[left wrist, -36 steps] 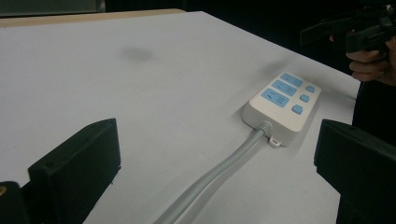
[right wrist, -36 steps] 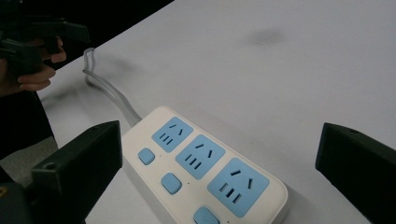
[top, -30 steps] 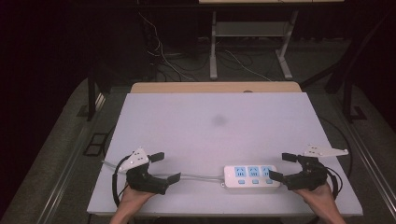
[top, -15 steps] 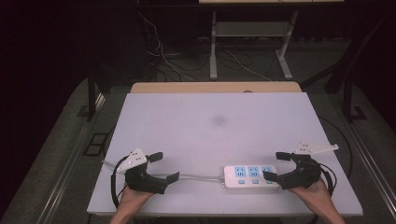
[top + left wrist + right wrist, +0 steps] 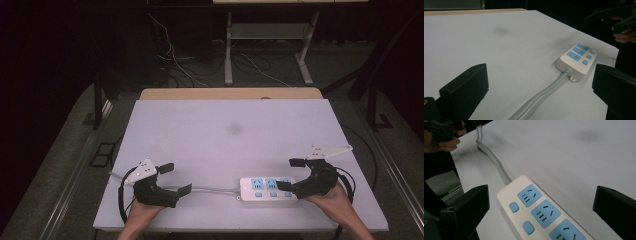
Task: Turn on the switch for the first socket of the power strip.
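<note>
Near the front edge of the white bench point(image 5: 230, 125), toward its right corner: a white rectangular plastic power strip with three blue sockets and blue buttons point(image 5: 267, 190), lying flat, long side parallel to that edge. From its left end, a pale grey round cable point(image 5: 210, 189) running along the front edge toward the left corner. Right hand-held gripper point(image 5: 287, 174) at the strip's right end, jaws spread wide apart and holding nothing, the lower jaw just beside or perhaps touching the casing; cannot tell which. Left hand-held gripper point(image 5: 175, 178) near the front left corner, jaws likewise wide apart and empty, straddling the cable without closing on it. Probably a light, rigid, hollow shell, smooth and somewhat slippery on the smooth bench top, so apt to slide rather than lift if nudged from one end. Best hold likely across the narrow width, on the two long flat sides near the middle or right end, clear of the buttons. Cable flexible yet springy, liable to drag or twist the strip when raised; worth steadying close to the strain relief.
</note>
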`<act>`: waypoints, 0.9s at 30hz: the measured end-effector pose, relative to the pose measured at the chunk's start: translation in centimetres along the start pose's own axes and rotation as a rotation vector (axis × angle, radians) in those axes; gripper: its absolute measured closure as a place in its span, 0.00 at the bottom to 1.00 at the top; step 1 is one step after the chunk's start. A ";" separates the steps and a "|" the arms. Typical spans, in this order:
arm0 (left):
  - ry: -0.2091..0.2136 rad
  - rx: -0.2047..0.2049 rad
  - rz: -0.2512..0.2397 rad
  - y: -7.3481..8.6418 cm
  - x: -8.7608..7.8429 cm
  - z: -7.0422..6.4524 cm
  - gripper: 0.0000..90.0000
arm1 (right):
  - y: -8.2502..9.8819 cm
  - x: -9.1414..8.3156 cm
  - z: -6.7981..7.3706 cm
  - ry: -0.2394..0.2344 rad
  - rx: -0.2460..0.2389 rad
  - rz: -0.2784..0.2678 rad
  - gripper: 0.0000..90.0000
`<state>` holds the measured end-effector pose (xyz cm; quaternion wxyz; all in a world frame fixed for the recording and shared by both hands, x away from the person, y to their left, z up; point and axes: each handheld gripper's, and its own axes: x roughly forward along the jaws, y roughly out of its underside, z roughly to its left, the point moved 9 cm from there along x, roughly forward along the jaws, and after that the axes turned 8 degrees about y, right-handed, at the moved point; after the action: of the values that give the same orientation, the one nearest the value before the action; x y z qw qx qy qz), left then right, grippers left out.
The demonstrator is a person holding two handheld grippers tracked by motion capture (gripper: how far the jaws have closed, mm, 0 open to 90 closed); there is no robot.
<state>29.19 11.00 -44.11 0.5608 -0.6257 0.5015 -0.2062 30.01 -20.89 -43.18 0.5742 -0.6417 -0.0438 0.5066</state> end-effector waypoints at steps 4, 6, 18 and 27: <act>0.001 -0.002 0.000 0.0 0.0 0.0 0.00 | -0.5 0.2 0.2 -0.003 -0.026 0.018 0.00; 0.002 -0.002 -0.001 0.0 0.0 0.0 0.00 | -0.7 0.3 0.2 -0.008 -0.031 0.027 0.00; 0.009 0.000 0.010 0.2 0.3 -0.1 0.00 | -1.2 1.2 0.4 -0.021 -0.070 0.084 0.00; 0.009 -0.001 0.011 0.2 0.3 -0.1 0.00 | -2.0 1.7 1.0 -0.034 -0.119 0.133 0.00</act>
<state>29.19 10.73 -44.38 0.5594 -0.6224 0.5074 -0.2056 31.19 -18.41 -42.46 0.4993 -0.6675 -0.0410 0.5508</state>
